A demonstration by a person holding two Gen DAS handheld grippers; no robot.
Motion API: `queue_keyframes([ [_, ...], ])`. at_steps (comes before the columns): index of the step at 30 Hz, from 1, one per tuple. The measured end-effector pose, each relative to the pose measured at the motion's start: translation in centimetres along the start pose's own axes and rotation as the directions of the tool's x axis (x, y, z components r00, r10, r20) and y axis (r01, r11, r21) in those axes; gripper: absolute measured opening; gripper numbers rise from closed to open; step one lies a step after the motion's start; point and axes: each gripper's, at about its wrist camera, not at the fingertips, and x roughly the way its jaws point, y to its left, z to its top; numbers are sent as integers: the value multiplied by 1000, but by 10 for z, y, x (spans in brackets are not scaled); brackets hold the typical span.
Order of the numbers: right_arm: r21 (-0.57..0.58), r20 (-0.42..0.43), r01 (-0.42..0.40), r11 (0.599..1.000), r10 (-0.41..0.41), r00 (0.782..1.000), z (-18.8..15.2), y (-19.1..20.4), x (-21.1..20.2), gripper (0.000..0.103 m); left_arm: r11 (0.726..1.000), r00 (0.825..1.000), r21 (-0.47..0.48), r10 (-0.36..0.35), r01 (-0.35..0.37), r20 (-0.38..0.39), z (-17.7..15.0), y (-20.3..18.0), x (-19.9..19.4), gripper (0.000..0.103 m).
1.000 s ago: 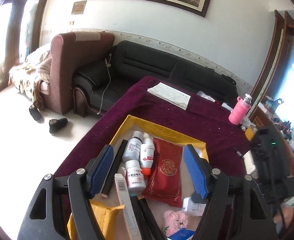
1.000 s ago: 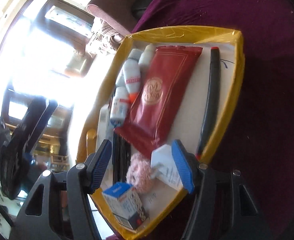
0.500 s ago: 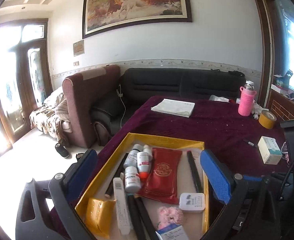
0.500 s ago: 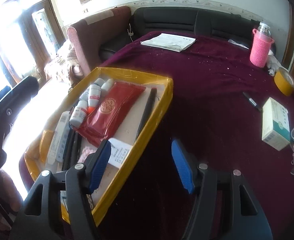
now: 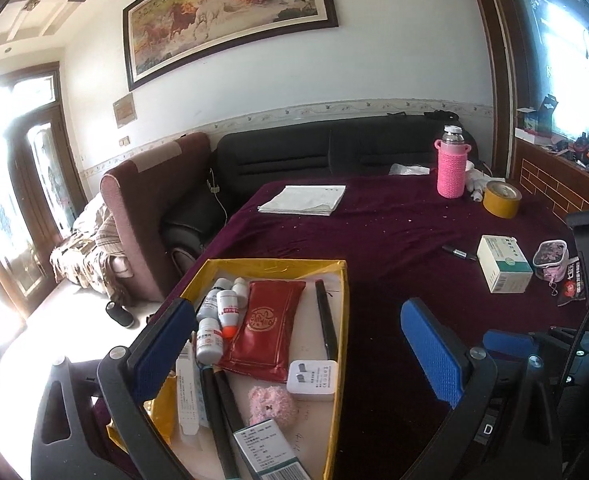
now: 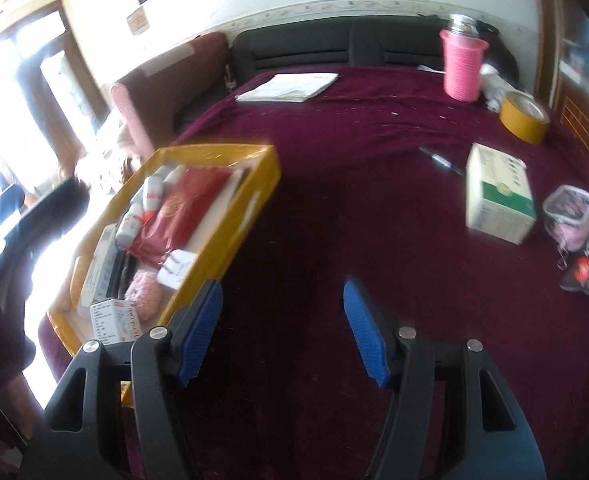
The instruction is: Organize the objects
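Both grippers have swung away from the yellow tray since a second ago: then each looked almost straight down on it, and now the right gripper hangs over bare maroon cloth with the tray off past its left finger. The left gripper straddles the tray's right wall, its left finger over the bottles and its right finger over cloth. Fingers on both grippers stand wide apart and hold nothing.

That shift probably means the tray's load is settled and the loose things on the surface come next. Ahead and to the right of the right gripper's fingers lie a white-and-green medicine box, a black marker pen, a small pink pouch, a dark sachet, a roll of yellow tape and a bottle in a pink knitted sleeve. The box looks the nearest easy pick.

Already in the tray are white pill bottles, a red packet bearing a round gold emblem, a white charger plug, a pink fluffy thing and a barcoded box. Print on the labels is too small to read.
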Motion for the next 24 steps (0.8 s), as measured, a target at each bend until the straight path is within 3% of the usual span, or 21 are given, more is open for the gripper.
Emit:
queue_keyframes([
  [6, 57, 14, 8, 998, -9, 1000, -7, -35, -11, 62, 998, 1000, 59, -25, 25, -4, 2, -33, -3, 101],
  [10, 88, 13, 12, 996, -13, 1000, -12, -55, -13, 62, 986, 987, 51, -156, 157, -21, 6, -49, -5, 101],
  [13, 109, 17, 10, 994, -12, 1000, -15, -65, -16, 62, 981, 982, 32, -189, 190, -31, 9, -52, -2, 101],
  [19, 18, 39, 60, 998, -61, 997, -19, -38, -17, 63, 994, 994, -69, -91, 88, -54, 2, -16, 7, 101],
  [24, -53, -9, 56, 997, -56, 998, -28, -3, 4, 64, 994, 998, -112, 13, -19, -54, -8, 28, -1, 101],
])
